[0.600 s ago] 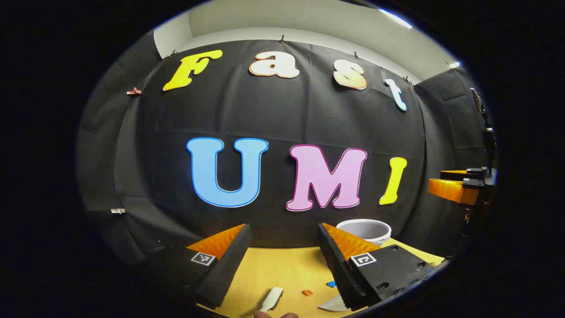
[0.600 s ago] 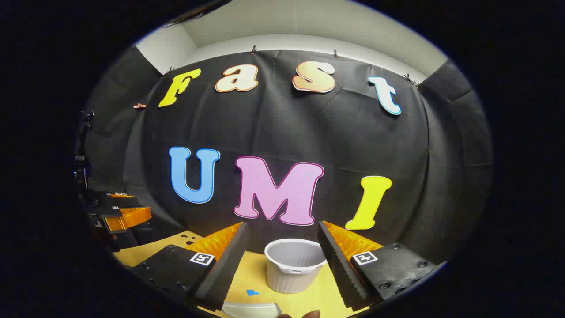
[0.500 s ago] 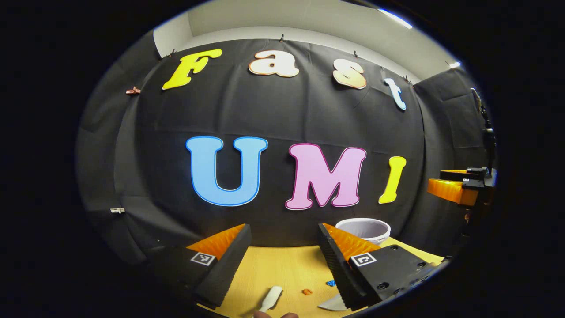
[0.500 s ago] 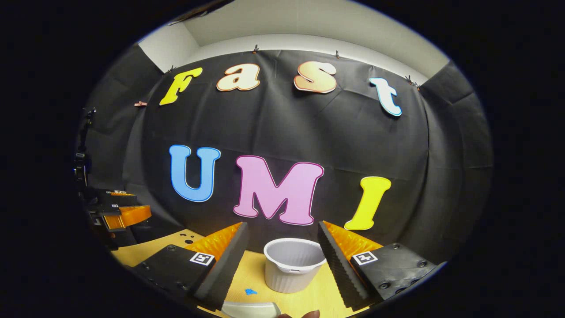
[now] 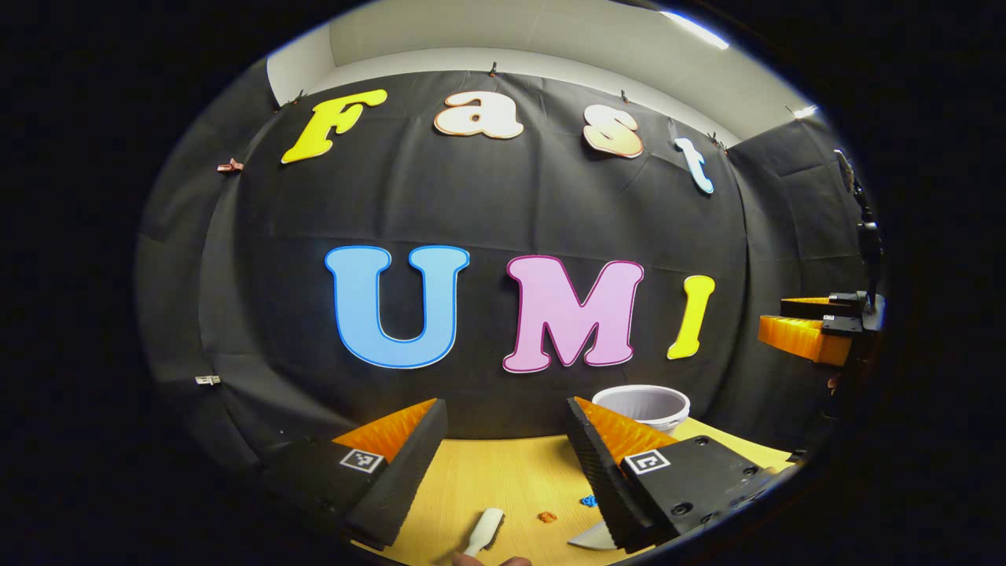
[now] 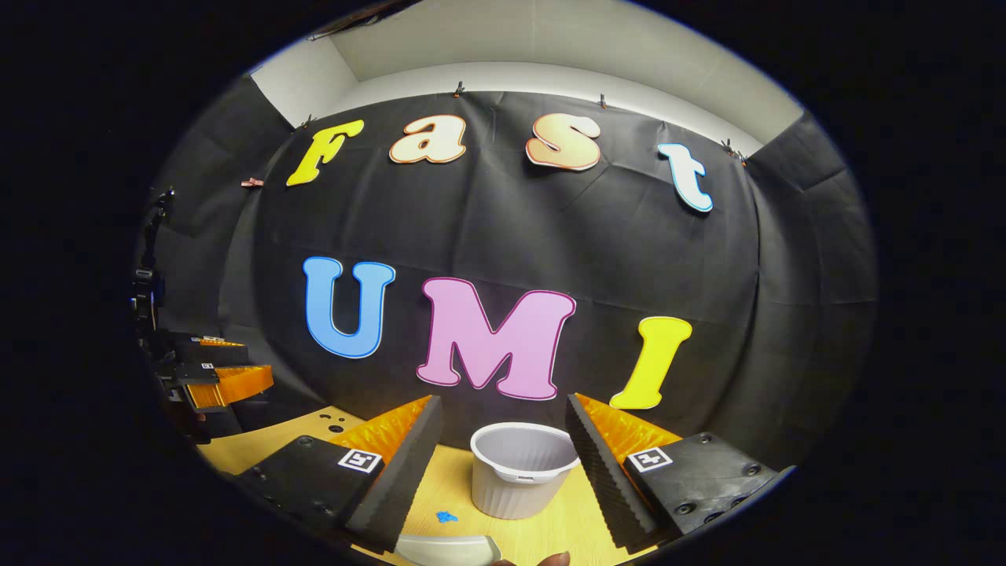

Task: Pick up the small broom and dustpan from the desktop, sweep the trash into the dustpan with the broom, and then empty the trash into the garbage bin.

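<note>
Left gripper (image 5: 507,420) held above the yellow wooden worktop (image 5: 503,479), jaws spread wide and released, nothing between them. Below it on the worktop, near the bottom edge of the left gripper view: the white broom handle (image 5: 483,532) lying tilted, an orange scrap of trash (image 5: 546,517) just right of it, a blue scrap (image 5: 588,501) further right beside the right-hand finger. Pale edge of the dustpan (image 5: 591,538) peeking out under that finger. White ribbed garbage bin (image 5: 641,404) behind the trash, partly hidden by the finger, at the far side of the worktop against the black cloth wall. Right gripper (image 5: 809,330) seen far off to the right of the bin, raised.

Right gripper (image 6: 503,420) likewise aloft, jaws released and empty. Garbage bin (image 6: 523,470) upright between its fingers but well beyond them. Blue scrap (image 6: 446,516) on the worktop left of the bin; white dustpan (image 6: 448,548) nearer, at the bottom edge. Left gripper (image 6: 216,377) far left of the bin.
</note>
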### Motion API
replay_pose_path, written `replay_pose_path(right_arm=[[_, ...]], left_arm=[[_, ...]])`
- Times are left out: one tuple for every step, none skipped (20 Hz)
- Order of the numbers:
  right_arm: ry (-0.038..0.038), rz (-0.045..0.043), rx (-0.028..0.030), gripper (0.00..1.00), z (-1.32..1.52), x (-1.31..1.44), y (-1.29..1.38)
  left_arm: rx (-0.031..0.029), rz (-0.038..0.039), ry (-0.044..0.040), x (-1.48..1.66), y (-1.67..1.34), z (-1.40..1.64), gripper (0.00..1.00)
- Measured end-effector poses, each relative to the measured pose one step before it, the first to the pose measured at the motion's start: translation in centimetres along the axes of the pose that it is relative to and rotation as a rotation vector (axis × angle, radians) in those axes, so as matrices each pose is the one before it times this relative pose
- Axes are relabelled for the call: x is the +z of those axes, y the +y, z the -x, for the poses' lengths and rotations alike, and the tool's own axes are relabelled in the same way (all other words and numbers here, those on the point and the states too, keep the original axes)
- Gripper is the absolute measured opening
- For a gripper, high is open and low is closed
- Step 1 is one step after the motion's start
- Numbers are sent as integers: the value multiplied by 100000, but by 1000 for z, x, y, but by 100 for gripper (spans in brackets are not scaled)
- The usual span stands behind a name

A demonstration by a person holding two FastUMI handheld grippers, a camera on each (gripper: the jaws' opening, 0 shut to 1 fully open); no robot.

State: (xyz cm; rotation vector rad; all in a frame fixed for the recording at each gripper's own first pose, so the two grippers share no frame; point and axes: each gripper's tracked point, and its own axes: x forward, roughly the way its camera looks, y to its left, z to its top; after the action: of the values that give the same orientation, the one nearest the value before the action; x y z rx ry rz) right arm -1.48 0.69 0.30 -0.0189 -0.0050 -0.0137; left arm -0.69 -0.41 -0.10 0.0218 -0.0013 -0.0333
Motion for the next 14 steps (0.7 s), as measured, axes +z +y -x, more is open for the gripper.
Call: replay_pose_path(right_arm=[[4, -123, -290, 97, 140, 60, -2], [315, -208, 151, 97, 91, -42, 95], [387, -13, 3, 97, 139, -73, 83], [587, 201, 253, 97, 168, -277, 207], [1537, 279, 826, 97, 136, -463, 236], [3485, 268, 1709, 96, 146, -1149, 515], [6156, -109, 2848, 96, 395, -1787, 610], [6862, -1115, 4103, 98, 620, -1918, 830], [6910, -2289, 3440, 98, 606, -2092, 735], [6736, -2672, 2996, 98, 424, -2246, 593], [6578, -2133, 1362, 98, 182, -2515, 205], [6494, -1236, 566, 98, 34, -2884, -232], [6668, -88, -110, 98, -24, -2749, -295], [6449, 578, -309, 98, -237, -2473, -231]], left_arm=[[-248, -59, 111, 23, -61, 51, 95], [-38, 83, 66, -106, 2, 17, 95], [-214, 46, 112, 61, -64, 137, 95], [-27, -129, 254, -216, 103, 61, 95], [-85, -292, 278, 14, 28, 107, 95], [-119, -450, 226, -215, 5, 78, 95], [28, -864, 152, -20, 141, 195, 95], [78, -783, 247, -269, 96, 45, 95], [23, -580, 600, -260, 94, 42, 95], [62, -242, 652, -393, 75, 39, 95], [50, -85, 792, -258, 96, 100, 95], [92, -233, 813, -480, 73, 144, 95], [54, -523, 1161, -372, 67, 104, 95], [-19, -580, 1064, -540, 70, -22, 95]])
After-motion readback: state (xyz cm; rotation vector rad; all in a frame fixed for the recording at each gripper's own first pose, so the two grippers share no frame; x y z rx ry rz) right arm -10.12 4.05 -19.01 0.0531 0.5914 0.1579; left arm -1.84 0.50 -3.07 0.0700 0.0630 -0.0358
